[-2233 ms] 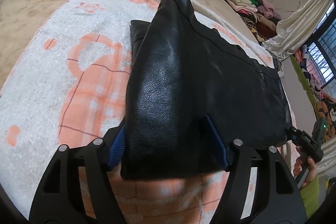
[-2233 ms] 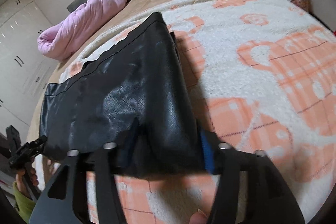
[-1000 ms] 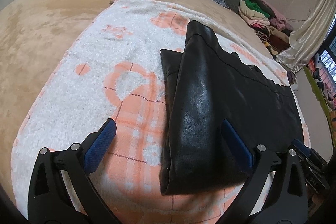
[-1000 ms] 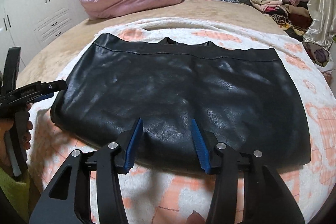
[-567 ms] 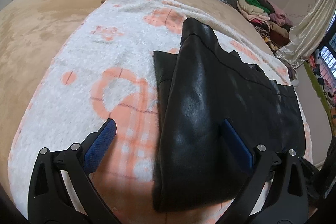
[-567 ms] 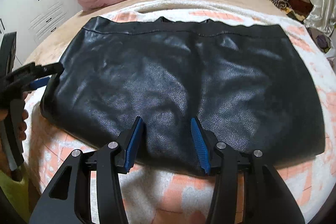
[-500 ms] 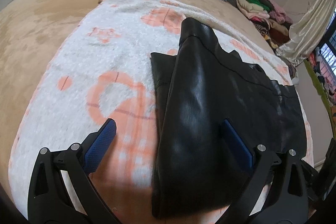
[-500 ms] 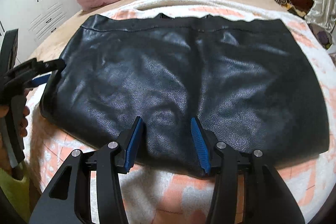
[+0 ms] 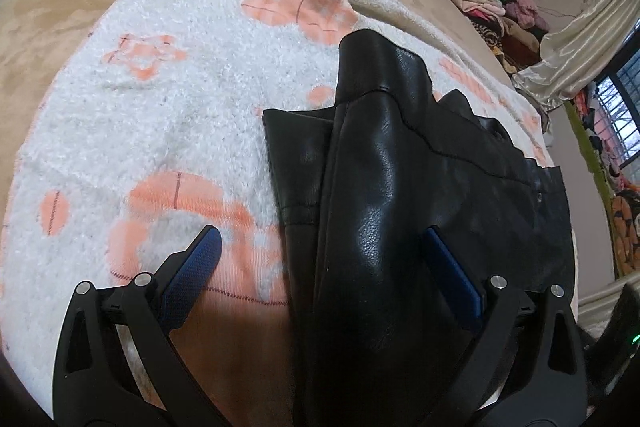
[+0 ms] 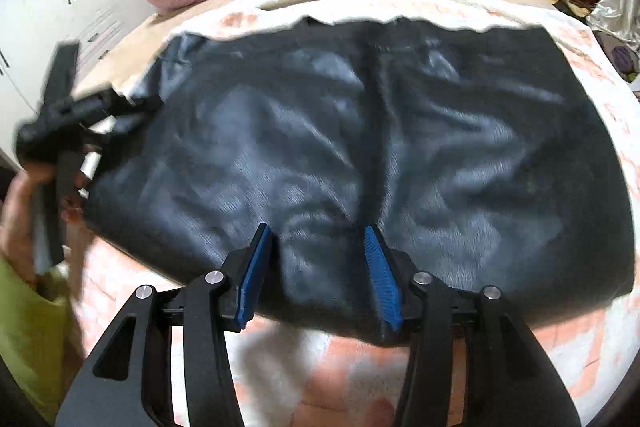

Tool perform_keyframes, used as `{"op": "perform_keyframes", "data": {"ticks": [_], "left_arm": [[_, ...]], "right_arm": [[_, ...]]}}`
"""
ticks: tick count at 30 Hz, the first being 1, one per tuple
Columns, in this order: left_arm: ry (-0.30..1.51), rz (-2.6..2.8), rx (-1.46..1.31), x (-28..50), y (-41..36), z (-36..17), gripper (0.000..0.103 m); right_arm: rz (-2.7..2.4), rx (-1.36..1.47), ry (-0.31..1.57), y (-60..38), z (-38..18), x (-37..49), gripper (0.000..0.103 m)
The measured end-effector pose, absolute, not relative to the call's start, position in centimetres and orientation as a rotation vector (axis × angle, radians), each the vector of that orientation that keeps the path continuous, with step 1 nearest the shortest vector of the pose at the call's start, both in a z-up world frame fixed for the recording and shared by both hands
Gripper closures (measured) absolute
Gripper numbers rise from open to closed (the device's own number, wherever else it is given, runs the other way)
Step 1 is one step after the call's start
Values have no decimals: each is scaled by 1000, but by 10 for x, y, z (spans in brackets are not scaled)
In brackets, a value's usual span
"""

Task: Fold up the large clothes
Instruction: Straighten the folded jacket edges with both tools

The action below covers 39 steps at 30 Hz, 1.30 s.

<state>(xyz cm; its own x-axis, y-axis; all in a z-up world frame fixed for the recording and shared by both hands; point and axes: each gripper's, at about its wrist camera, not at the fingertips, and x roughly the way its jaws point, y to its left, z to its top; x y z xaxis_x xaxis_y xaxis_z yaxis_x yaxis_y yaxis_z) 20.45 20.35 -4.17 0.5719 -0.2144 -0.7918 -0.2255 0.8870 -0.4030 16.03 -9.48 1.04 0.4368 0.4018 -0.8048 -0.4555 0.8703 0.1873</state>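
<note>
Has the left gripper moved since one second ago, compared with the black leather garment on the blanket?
Yes. The left gripper has come closer to the black leather garment, whose near edge now runs past the bottom of the left wrist view.

The left gripper (image 9: 320, 263) points steeply down, jaws spread wide; the right gripper (image 10: 318, 267) tilts likewise, jaws half apart (nothing pinched between either pair).

A glossy black leather garment (image 10: 360, 147), apparently folded over once, lies spread flat on the fleecy orange-and-white blanket (image 9: 160, 107)
</note>
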Motion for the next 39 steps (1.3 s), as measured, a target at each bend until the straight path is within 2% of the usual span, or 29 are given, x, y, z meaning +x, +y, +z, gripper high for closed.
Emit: {"op": "perform_keyframes", "data": {"ticks": [2,4,6,10,17,24,26,28,30,33,36,39], "left_arm": [[963,2,-495,204,202,-41,18],[954,-24,-502,203,199,-38,37],[948,-29,-477,202,194,-34,41],[944,-30,-465,202,192,-32,42],[941,-43,-468,204,194,-31,41],[940,-42,-481,205,197,-32,37],[933,-39,-473,204,197,-28,34],[921,-30,-463,202,198,-24,31],[911,-18,-456,201,200,-20,26],[906,8,-446,200,204,-18,21],[908,28,-435,199,207,-18,17],[907,41,-424,198,208,-17,14]], "right_arm": [[520,-57,898,-93,34,170,56],[505,-59,862,-87,47,189,56],[479,-69,847,-80,51,207,56],[438,-54,852,-65,50,254,65],[397,-78,980,-48,9,300,64],[391,-61,973,-50,-3,299,64],[409,-60,949,-51,2,292,61],[480,-25,931,-54,10,280,45],[540,-13,895,-53,18,264,42],[625,-50,827,-43,28,229,26],[711,-75,788,-30,35,197,15],[797,-124,758,-18,37,166,10]]}}
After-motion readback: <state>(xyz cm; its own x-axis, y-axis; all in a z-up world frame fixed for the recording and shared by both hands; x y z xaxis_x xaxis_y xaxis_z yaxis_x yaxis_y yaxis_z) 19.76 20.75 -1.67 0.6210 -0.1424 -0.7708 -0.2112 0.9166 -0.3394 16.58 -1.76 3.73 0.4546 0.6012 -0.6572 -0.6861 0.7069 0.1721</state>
